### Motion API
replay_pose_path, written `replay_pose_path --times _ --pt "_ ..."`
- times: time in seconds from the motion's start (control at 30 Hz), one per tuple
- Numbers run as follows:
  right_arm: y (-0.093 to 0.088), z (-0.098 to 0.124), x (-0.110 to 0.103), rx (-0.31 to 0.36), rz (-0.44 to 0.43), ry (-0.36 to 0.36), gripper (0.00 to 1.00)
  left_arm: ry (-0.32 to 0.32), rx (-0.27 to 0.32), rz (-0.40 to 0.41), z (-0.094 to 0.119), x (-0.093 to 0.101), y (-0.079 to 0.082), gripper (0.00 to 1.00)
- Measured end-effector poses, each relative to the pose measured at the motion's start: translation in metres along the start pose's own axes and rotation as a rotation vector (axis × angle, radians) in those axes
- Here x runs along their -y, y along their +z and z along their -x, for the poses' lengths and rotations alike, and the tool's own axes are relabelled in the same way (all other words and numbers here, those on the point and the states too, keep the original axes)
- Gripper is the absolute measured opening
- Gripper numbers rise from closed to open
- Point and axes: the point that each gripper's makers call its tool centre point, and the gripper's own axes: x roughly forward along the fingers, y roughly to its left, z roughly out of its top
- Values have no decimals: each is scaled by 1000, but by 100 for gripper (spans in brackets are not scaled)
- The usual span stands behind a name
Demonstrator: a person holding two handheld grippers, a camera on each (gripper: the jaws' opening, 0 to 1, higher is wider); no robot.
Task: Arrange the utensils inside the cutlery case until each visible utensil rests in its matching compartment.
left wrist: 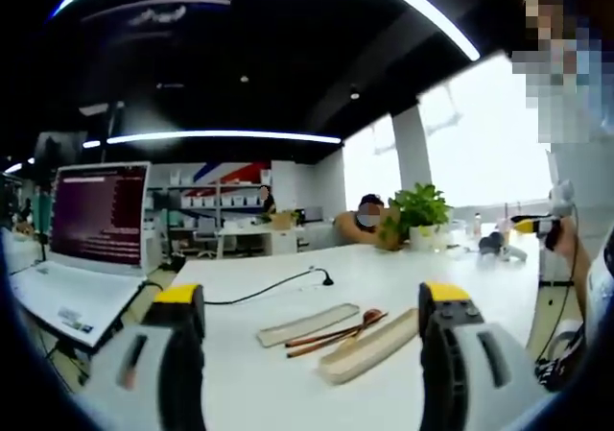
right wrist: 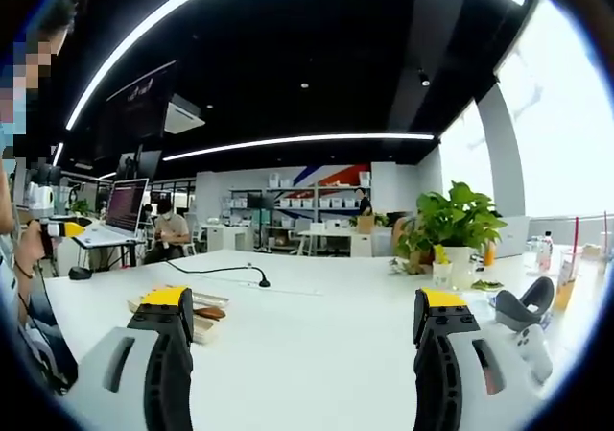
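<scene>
You've got a white table (left wrist: 288, 393): cutlery case (left wrist: 369, 347), its lid (left wrist: 307, 324), utensils (left wrist: 336, 333) between, black cable (left wrist: 273, 285), potted plant (left wrist: 419, 215).

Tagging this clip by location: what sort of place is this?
Probably an open-plan office or lab: a long white table, an open laptop, shelving with storage boxes, and a potted plant.

Both views low over white table (left wrist: 288, 373), facing office, sharing potted plant (right wrist: 459, 222), black cable (left wrist: 264, 287)
</scene>
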Motion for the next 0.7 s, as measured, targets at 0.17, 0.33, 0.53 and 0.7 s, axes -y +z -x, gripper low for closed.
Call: replay_pose_path --times 0.17,0.33,0.53,0.7 --pt "28 1 10 186 -36 -64 100 -7 -7 4 -2 2 -2 98" --pt "34 4 12 218 -28 -69 100 -13 -14 -1 -4 6 -5 98" --pt "25 -2 14 177 -23 -69 100 -22 -37 -4 -9 7 -12 98" --pt "18 -5 13 137 -29 -61 100 -36 -45 -11 -11 9 -13 98"
